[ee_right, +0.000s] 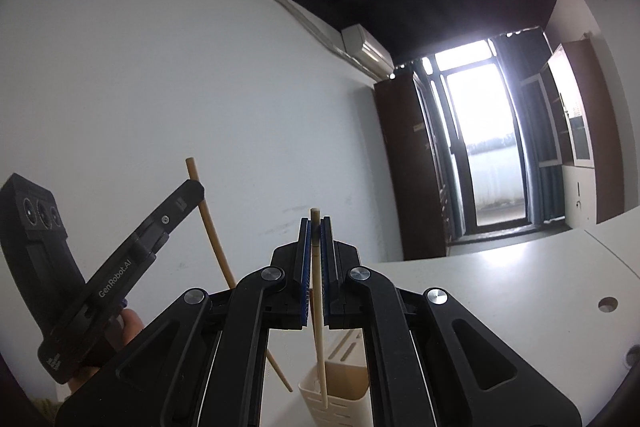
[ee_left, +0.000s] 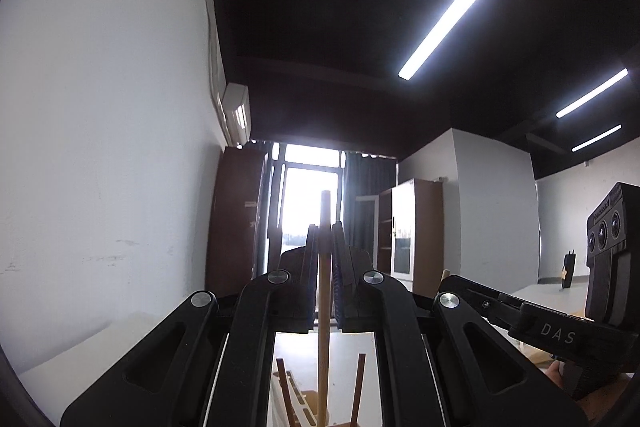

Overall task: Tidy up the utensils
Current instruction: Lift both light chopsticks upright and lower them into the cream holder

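My left gripper is shut on a tan wooden chopstick and holds it upright; its lower end reaches down toward a cream utensil holder that has two dark brown sticks in it. My right gripper is shut on a pale chopstick, whose lower tip is inside the slotted cream holder. The left gripper with its chopstick shows at the left of the right wrist view. The right gripper body shows at the right of the left wrist view.
A white table with a round cable hole lies under the holder. A white wall is to the left. Brown cabinets and a bright glass door stand at the far end. A small dark object stands on a far table.
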